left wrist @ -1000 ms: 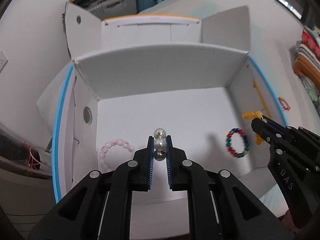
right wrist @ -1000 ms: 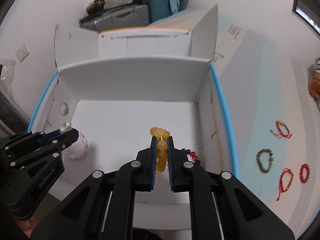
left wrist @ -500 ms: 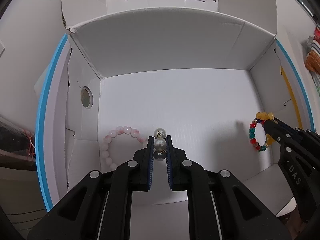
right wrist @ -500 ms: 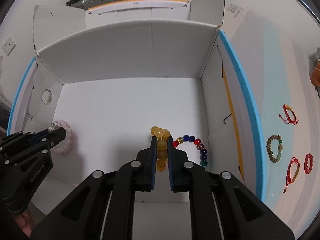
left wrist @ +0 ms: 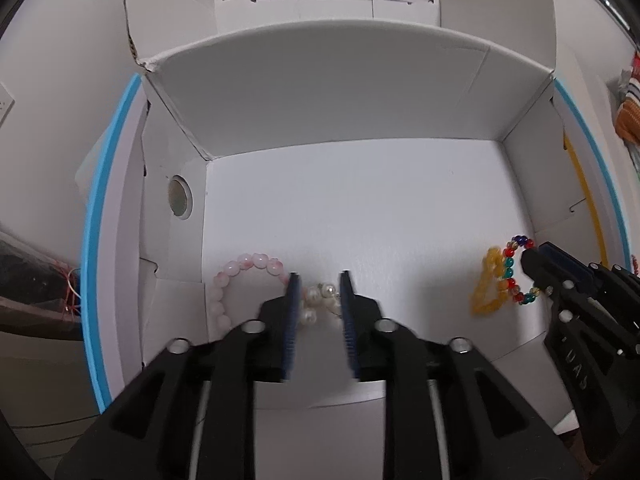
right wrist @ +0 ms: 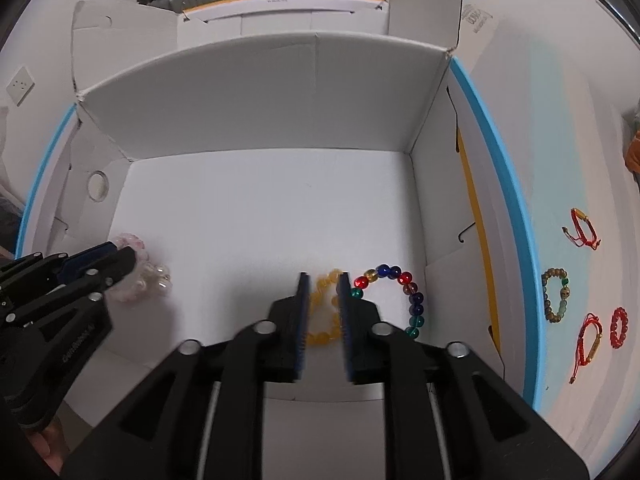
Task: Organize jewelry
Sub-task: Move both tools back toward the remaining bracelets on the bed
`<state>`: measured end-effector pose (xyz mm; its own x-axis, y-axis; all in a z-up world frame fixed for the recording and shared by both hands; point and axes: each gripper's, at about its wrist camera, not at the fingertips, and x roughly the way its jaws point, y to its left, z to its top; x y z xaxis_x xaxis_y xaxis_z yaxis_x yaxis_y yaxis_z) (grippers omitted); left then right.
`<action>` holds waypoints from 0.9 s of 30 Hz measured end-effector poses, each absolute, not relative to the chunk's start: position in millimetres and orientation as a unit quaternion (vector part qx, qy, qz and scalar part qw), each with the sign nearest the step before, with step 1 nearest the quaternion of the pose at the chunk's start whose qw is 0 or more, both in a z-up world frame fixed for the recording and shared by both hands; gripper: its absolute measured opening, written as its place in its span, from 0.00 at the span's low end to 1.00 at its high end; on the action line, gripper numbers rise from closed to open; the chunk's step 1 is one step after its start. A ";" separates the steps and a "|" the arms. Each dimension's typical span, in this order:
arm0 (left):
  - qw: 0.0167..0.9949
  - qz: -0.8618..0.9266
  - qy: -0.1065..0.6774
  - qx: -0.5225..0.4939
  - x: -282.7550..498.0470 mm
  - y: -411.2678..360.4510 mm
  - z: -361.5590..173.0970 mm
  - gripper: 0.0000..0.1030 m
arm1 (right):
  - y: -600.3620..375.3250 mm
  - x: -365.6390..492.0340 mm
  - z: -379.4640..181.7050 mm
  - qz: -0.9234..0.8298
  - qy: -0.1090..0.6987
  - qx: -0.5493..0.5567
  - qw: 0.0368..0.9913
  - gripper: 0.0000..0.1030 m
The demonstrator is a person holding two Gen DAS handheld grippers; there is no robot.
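Observation:
Both grippers reach into an open white cardboard box (left wrist: 344,92). My left gripper (left wrist: 319,280) is open; the white pearl bracelet (left wrist: 320,300) lies on the box floor between its fingers, beside a pink bead bracelet (left wrist: 240,276). My right gripper (right wrist: 323,280) is open; the yellow bead bracelet (right wrist: 326,308) lies on the floor between its fingers, next to a multicoloured bead bracelet (right wrist: 404,296). The yellow bracelet (left wrist: 486,284) and the right gripper (left wrist: 552,264) also show in the left wrist view.
On the pale mat right of the box lie a red cord bracelet (right wrist: 582,232), a brown and green bead bracelet (right wrist: 556,292), another red cord bracelet (right wrist: 588,336) and a small red bead bracelet (right wrist: 618,326). The box walls and raised flaps (right wrist: 436,4) surround the grippers.
Both grippers have lowered into the box and opened. The pearl bracelet and the yellow bracelet have dropped from the jaws onto the box floor.

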<state>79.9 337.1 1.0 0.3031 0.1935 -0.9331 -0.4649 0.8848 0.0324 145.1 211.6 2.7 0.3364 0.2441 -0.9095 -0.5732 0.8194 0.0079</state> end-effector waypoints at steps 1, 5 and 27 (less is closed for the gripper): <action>0.800 0.208 0.549 -0.123 78.6 336.6 3.4 0.42 | 209.3 142.9 5.4 0.256 0.513 -0.157 0.805 0.33; 0.819 0.216 0.519 -0.115 68.3 333.3 23.3 0.61 | 198.3 137.7 24.3 0.261 0.490 -0.143 0.819 0.50; 0.892 0.146 0.425 -0.050 66.3 223.3 104.9 0.94 | 42.8 146.3 102.2 0.186 0.399 -0.086 0.894 0.93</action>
<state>66.3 223.3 104.9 0.5964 0.2185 -0.7724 -0.3028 0.9524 0.0356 146.3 42.8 102.2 0.6118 0.2637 -0.7458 -0.4014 0.9159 -0.0055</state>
